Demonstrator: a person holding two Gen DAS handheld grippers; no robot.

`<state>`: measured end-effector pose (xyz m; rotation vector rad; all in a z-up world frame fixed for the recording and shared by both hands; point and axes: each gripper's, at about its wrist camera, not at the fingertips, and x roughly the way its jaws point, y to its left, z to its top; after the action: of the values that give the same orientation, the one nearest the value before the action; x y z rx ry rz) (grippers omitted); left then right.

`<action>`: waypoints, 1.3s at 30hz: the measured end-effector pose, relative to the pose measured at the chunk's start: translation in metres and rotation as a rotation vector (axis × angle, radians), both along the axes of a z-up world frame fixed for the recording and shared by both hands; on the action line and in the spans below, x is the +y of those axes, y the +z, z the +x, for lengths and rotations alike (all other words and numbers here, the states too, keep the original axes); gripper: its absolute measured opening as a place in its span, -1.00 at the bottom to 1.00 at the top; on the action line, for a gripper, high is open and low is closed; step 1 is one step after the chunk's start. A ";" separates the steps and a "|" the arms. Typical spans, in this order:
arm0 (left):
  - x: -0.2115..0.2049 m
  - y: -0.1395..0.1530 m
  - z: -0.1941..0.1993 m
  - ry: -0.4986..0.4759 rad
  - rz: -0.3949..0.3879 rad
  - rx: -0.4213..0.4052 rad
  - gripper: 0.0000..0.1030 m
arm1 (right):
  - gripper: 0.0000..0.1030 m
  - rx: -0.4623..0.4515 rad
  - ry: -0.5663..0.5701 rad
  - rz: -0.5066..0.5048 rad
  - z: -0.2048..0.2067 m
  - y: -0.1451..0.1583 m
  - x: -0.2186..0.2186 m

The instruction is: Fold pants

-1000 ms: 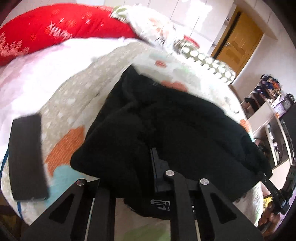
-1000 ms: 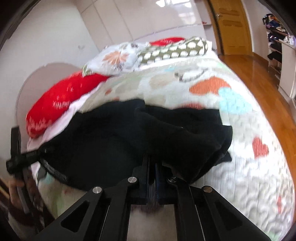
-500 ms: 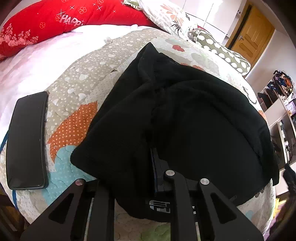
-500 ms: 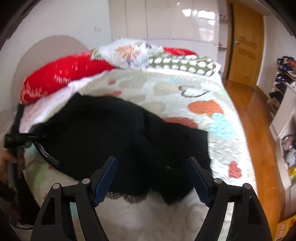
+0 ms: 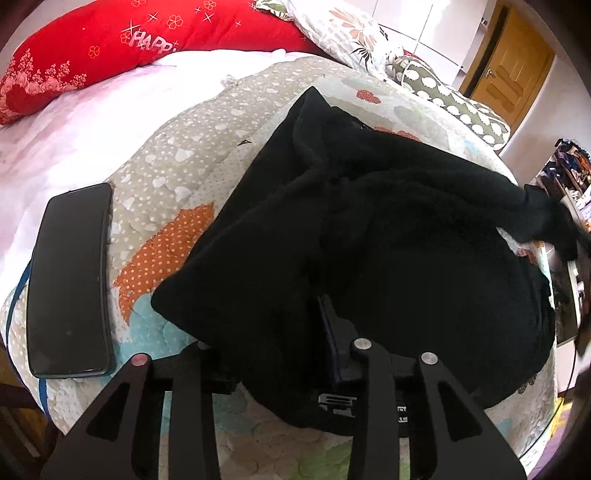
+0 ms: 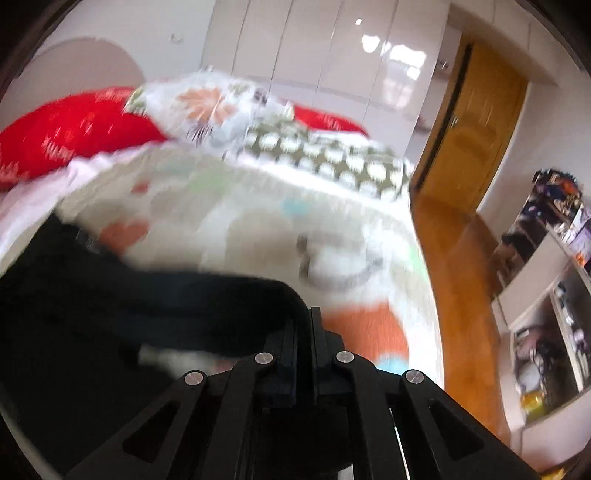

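Black fleece pants (image 5: 388, 251) lie bunched on the patterned quilt (image 5: 192, 177) of a bed. My left gripper (image 5: 325, 317) is at the near edge of the pants, with cloth draped over its fingers and one finger hidden under it; it looks shut on the fabric. In the blurred right wrist view my right gripper (image 6: 303, 325) is shut on a corner of the pants (image 6: 147, 302) and holds it lifted off the quilt (image 6: 258, 206). That raised corner shows at the far right of the left wrist view (image 5: 546, 218).
A black phone (image 5: 70, 280) lies on the quilt left of the pants. A red pillow (image 5: 110, 44), a floral pillow (image 5: 351, 33) and a dotted pillow (image 5: 454, 99) sit at the bed's head. A wooden door (image 6: 469, 125), wood floor and shelves (image 6: 546, 295) are to the right.
My right gripper was open above the pants half a second ago; now it is shut on a corner and is lifting it while moving fast. My left gripper has barely moved.
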<state>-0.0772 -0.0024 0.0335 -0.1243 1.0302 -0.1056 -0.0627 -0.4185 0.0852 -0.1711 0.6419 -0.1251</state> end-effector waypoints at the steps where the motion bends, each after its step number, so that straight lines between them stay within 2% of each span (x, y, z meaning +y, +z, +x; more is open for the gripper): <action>1: 0.000 0.000 -0.001 -0.002 0.002 0.001 -0.38 | -0.65 0.010 -0.011 0.010 0.009 -0.001 -0.001; 2: -0.001 0.000 -0.001 -0.003 0.002 0.002 -0.37 | -0.45 0.038 -0.025 0.023 0.014 -0.002 -0.003; 4: 0.000 0.000 -0.001 -0.011 -0.008 -0.001 -0.28 | -0.27 0.067 -0.027 0.101 0.004 -0.001 -0.012; 6: 0.000 -0.001 0.000 -0.013 -0.021 0.000 -0.17 | 0.32 0.055 -0.041 0.129 -0.034 -0.005 -0.022; 8: 0.001 -0.002 0.001 -0.008 -0.033 -0.001 -0.08 | 0.46 0.069 -0.104 0.126 -0.072 -0.017 -0.035; 10: 0.002 -0.001 0.003 -0.001 -0.057 -0.002 0.05 | 0.46 0.121 -0.150 0.189 -0.107 -0.040 -0.052; 11: 0.003 -0.001 0.004 0.004 -0.071 -0.003 0.11 | 0.47 0.159 -0.183 0.267 -0.125 -0.057 -0.063; 13: 0.004 0.000 0.005 0.016 -0.087 -0.001 0.16 | 0.46 0.190 -0.178 0.416 -0.142 -0.081 -0.074; 15: 0.003 0.000 0.006 0.028 -0.093 0.003 0.17 | 0.41 0.183 -0.156 0.489 -0.147 -0.098 -0.073; 16: 0.003 0.000 0.006 0.031 -0.097 -0.001 0.19 | 0.37 0.164 -0.156 0.482 -0.148 -0.102 -0.071; 17: 0.003 -0.001 0.006 0.034 -0.101 -0.002 0.19 | 0.03 0.153 -0.155 0.483 -0.146 -0.104 -0.069; 18: 0.003 -0.002 0.006 0.036 -0.103 -0.002 0.19 | -0.43 0.154 -0.159 0.495 -0.144 -0.105 -0.071; 19: 0.003 -0.002 0.006 0.034 -0.105 -0.002 0.17 | -0.72 0.144 -0.156 0.518 -0.142 -0.102 -0.074; 20: 0.003 -0.002 0.005 0.030 -0.106 -0.005 -0.09 | -0.74 0.128 -0.133 0.564 -0.144 -0.098 -0.078; 21: 0.004 0.000 0.004 0.024 -0.107 -0.004 -0.35 | -0.74 0.119 -0.133 0.568 -0.146 -0.094 -0.079; 22: 0.004 0.001 0.003 0.021 -0.102 0.002 -0.77 | -0.74 0.107 -0.132 0.545 -0.148 -0.086 -0.076; 27: 0.012 0.012 -0.009 -0.002 -0.118 -0.010 -0.77 | -0.74 0.032 -0.090 0.541 -0.193 -0.050 -0.066; 29: 0.015 0.013 -0.013 -0.002 -0.124 -0.012 -0.77 | -0.74 0.039 -0.076 0.511 -0.208 -0.043 -0.059; 31: 0.018 0.007 -0.014 0.003 -0.120 0.001 -0.76 | -0.74 0.074 -0.080 0.472 -0.211 -0.046 -0.056; 34: 0.025 -0.004 -0.013 0.029 -0.148 0.038 -0.66 | -0.74 0.145 -0.117 0.468 -0.201 -0.071 -0.061; 36: 0.025 -0.001 -0.015 0.026 -0.145 0.036 -0.59 | -0.60 0.207 -0.145 0.430 -0.192 -0.088 -0.060; 38: 0.025 0.006 -0.019 0.026 -0.100 0.026 -0.30 | -0.46 0.218 -0.159 0.399 -0.192 -0.091 -0.058; 39: 0.026 0.010 -0.022 0.033 -0.071 0.016 -0.23 | -0.37 0.215 -0.161 0.401 -0.193 -0.086 -0.059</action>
<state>-0.0989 0.0237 0.0436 -0.2074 1.0398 -0.1112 -0.2560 -0.4772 -0.0010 0.2584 0.8812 -0.1317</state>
